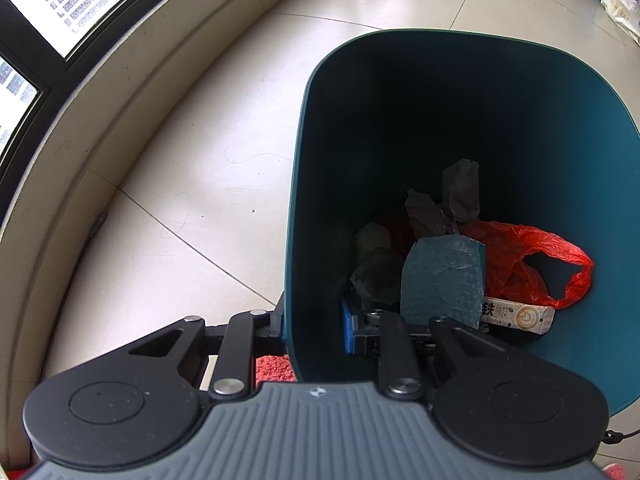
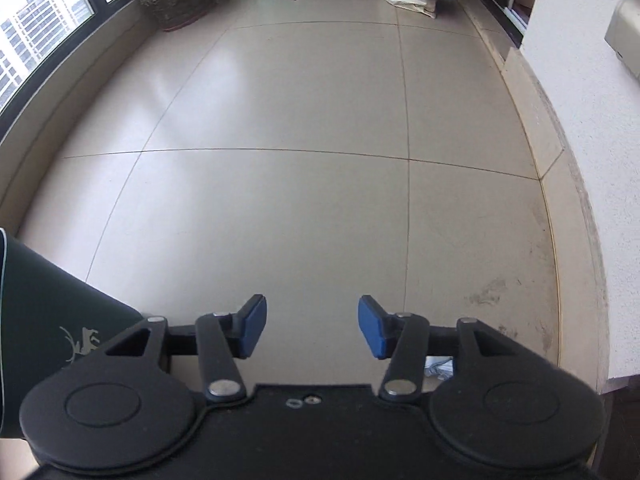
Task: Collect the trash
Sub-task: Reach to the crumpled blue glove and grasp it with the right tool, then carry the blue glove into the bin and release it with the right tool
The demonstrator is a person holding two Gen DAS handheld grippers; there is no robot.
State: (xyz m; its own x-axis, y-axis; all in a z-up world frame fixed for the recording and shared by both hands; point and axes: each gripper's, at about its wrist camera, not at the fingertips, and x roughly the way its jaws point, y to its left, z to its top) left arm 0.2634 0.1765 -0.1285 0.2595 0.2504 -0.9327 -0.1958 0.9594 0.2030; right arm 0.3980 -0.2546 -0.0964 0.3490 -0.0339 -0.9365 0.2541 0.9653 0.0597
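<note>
left wrist view: the left tool [image 1: 312, 326] is seen clamped on the near wall of the dark teal bin [image 1: 520, 120], one finger outside and one inside. within the bin, a red plastic bag [image 1: 532, 256], a teal wrapper [image 1: 440, 280], dark crumpled paper [image 1: 444, 204] and a small white carton [image 1: 520, 314] are noted, all at the bottom. the tiled floor [image 1: 200, 160] is recorded beside the bin.

right wrist view: the right tool [image 2: 312, 326] is seen spread wide with nothing between its blue pads [image 2: 253, 330], held above the floor. the bin's outer wall is noted at lower left.
</note>
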